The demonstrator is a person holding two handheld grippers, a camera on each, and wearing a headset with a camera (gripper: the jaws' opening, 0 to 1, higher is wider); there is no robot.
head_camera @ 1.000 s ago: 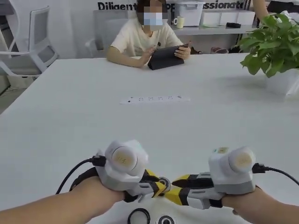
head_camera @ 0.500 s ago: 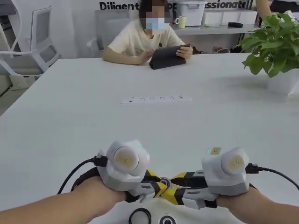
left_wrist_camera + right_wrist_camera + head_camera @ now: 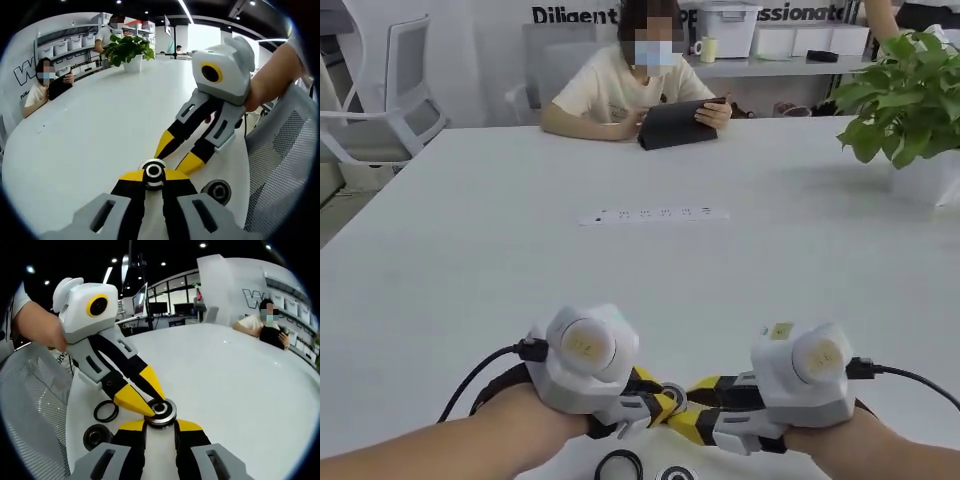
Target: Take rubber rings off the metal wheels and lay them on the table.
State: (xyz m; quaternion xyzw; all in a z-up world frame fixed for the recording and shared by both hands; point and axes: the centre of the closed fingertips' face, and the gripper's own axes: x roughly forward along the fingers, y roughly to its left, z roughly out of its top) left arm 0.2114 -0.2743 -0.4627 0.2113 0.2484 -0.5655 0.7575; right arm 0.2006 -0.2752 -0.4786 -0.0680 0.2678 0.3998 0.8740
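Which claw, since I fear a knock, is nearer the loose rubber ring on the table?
Left. The left claw sits just beside the loose ring; the right claw, at the wheel, lies farther across.

On the wall (image 3: 500, 50) ahead of me I read "Diligent" and, further right, "ssionat", its start hidden. Both gripper views catch a big "W" there.

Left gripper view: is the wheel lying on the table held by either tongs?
No, that table wheel lies apart from the right tongs, and the left tongs grip a second wheel.
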